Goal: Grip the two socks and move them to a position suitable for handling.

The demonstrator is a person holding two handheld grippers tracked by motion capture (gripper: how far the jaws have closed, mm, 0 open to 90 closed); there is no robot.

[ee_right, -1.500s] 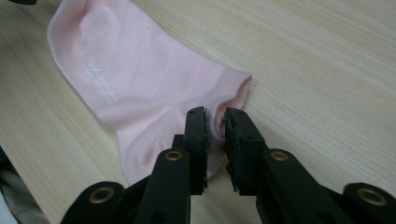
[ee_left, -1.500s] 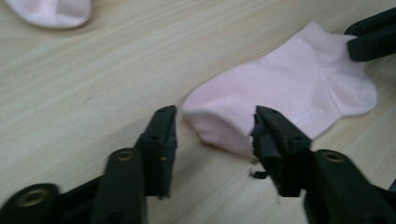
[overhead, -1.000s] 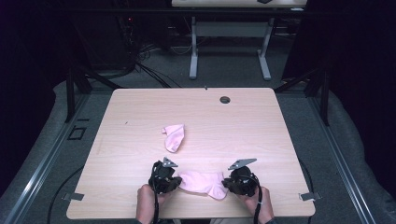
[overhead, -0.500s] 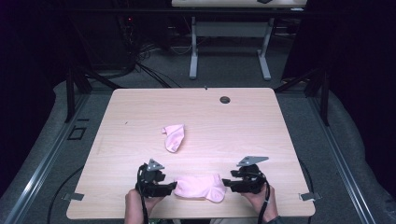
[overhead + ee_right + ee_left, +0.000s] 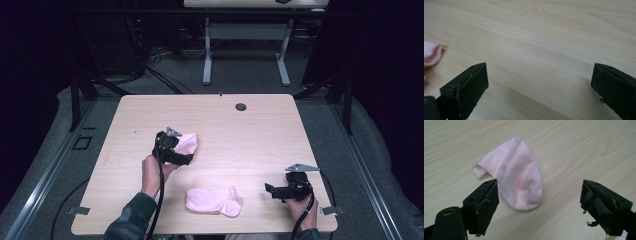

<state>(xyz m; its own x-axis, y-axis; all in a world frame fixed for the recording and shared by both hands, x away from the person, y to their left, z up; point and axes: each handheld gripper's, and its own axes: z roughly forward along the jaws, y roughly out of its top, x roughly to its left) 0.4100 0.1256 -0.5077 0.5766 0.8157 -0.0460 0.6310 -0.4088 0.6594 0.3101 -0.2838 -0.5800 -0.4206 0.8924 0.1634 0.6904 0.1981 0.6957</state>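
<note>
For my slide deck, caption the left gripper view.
Open left tongs approach a crumpled pink sock on the wooden table.

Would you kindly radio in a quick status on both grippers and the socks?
Left gripper open, jaws just widened, crumpled pink sock ahead. Right gripper open, nothing between jaws. Flat pink sock released near table edge. Nothing in the way.

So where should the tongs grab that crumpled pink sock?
Probably at the rounded toe end of the crumpled sock, which lies nearest the open left tongs. Come straight down from above: the sock lies limp and flat on the table, so sideways jaws would just push it.
</note>
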